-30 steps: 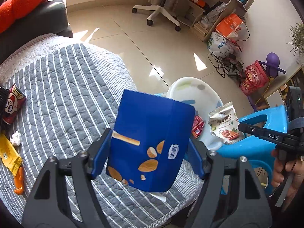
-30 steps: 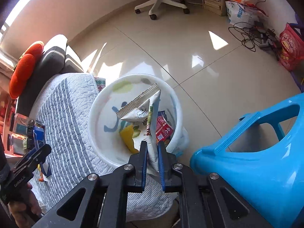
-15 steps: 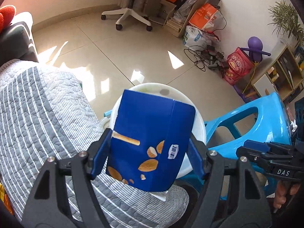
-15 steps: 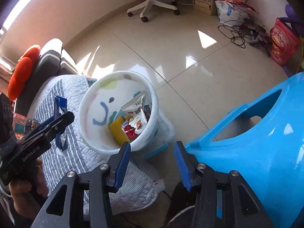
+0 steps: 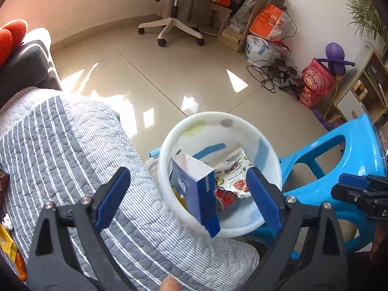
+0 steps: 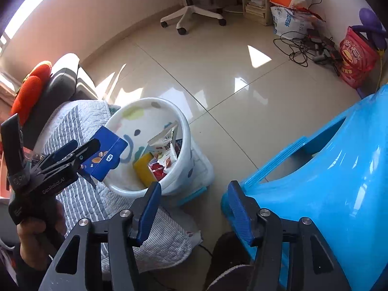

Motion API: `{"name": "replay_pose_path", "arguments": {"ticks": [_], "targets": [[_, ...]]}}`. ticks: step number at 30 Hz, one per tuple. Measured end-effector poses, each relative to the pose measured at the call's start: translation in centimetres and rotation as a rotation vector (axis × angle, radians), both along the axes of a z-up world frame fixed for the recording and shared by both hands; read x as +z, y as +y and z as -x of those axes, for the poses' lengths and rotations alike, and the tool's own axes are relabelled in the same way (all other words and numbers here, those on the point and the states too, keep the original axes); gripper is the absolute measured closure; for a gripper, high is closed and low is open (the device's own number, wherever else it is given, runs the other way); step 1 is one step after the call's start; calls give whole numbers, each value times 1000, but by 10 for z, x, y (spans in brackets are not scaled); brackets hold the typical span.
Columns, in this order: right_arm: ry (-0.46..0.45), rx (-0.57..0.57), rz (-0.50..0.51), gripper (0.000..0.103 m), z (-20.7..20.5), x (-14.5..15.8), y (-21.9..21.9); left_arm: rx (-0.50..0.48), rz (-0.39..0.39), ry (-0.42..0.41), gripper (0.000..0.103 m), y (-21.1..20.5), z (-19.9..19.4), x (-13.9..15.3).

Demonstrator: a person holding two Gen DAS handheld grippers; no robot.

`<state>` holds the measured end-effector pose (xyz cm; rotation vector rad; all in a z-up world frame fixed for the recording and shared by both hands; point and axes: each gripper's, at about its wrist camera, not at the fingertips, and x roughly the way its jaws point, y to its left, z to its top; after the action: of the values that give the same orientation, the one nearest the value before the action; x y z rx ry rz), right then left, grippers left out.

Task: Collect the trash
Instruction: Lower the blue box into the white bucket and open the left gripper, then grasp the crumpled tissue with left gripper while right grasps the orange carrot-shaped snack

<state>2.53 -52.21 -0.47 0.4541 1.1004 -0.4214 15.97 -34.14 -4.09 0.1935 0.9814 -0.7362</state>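
Observation:
My left gripper hangs over the white bin, its jaws opening wide. Between them a blue snack box tips loose above the bin, and neither pad touches it. In the right wrist view the same box sits at the bin's near-left rim, in front of the left gripper. A white snack packet, a yellow packet and red wrappers lie inside. My right gripper is beside the bin with jaws opening and nothing between them.
A blue plastic stool stands right of the bin. A grey striped quilt covers the seat on the left, with wrappers at its edge. An office chair, cables and bags sit on the tiled floor beyond.
The left gripper swung over the bin, opened and let go of the blue box, which now tilts down. The right gripper released the white packet into the bin, opened and drew back.

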Motion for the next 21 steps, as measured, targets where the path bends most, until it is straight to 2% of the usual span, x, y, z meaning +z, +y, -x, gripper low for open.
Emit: {"name": "replay_pose_path", "arguments": {"ticks": [5, 10, 21], "targets": [[4, 24, 14, 39, -6, 1, 12, 62, -62, -19, 2, 32, 2, 4], [4, 68, 40, 31, -16, 5, 32, 118, -89, -9, 1, 77, 9, 11], [6, 221, 76, 25, -47, 8, 110, 260, -159, -33, 1, 195, 21, 29]]}}
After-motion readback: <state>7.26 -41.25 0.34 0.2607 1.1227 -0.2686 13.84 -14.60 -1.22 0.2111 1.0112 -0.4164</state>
